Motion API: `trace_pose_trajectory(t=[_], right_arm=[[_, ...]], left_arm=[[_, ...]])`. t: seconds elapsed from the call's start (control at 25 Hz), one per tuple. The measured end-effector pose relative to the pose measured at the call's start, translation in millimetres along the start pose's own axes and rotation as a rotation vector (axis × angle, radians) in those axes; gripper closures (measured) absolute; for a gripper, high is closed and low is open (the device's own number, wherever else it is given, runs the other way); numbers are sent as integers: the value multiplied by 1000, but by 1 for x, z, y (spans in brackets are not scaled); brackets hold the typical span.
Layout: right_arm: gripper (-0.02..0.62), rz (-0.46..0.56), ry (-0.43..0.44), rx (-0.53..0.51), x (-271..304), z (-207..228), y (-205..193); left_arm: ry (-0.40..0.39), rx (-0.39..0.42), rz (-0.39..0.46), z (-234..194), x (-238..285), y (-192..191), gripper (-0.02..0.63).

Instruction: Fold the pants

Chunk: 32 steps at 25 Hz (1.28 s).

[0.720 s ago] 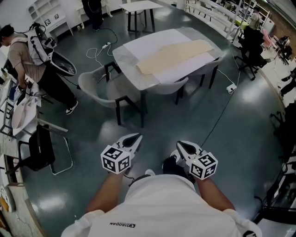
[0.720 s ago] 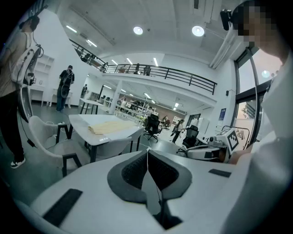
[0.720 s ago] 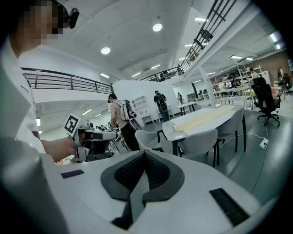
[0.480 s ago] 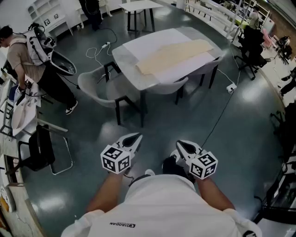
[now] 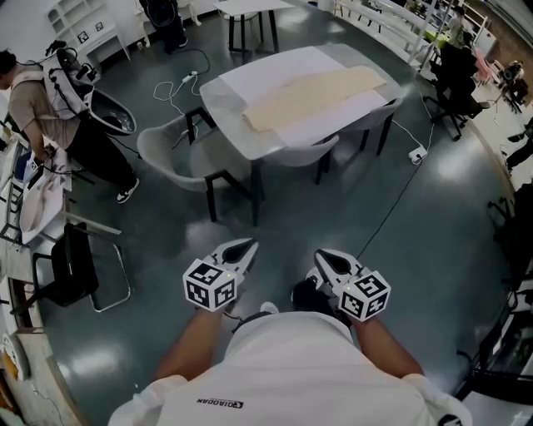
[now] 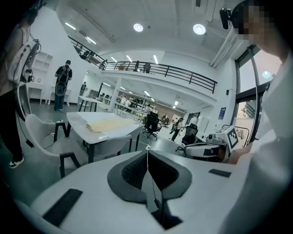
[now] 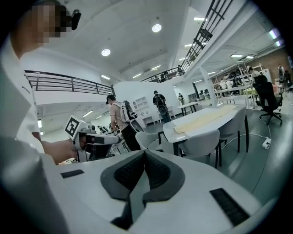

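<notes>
One white rectangular table (image 5: 223,98) stands well ahead of me, long beige cloth pants (image 5: 308,93) spread flat on top for folding. My left gripper (image 5: 241,250) and right gripper (image 5: 323,260) are closed and empty, held low because nothing's within reach.

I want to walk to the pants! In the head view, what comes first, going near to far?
First the right hand-held gripper, grey chair, tan pants on the white table, small far table.

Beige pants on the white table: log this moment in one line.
beige cloth pants flat on white table | left gripper shut, empty, short of table | right gripper shut, empty, short of table | fold not begun
</notes>
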State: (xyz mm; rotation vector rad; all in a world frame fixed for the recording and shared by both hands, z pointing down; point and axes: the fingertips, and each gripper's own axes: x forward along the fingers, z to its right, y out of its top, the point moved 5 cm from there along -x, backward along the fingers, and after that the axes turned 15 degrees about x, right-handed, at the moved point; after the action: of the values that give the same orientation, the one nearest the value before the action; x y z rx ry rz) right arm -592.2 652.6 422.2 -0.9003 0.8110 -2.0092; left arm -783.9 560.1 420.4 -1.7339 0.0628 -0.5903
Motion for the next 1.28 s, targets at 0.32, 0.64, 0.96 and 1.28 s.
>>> trace_pose_trajectory(t=[0.32, 0.64, 0.96, 1.28], right_arm=[[574, 19, -21, -51, 9, 37, 33], [574, 10, 10, -52, 40, 95, 85], [574, 52, 32, -39, 52, 169, 162], [574, 71, 22, -42, 49, 236, 205]], left_arm=[[-9, 5, -28, -13, 43, 11, 574], [-23, 23, -29, -40, 119, 52, 574], [-12, 46, -57, -58, 211, 101, 574], [26, 70, -59, -74, 286, 129, 574]])
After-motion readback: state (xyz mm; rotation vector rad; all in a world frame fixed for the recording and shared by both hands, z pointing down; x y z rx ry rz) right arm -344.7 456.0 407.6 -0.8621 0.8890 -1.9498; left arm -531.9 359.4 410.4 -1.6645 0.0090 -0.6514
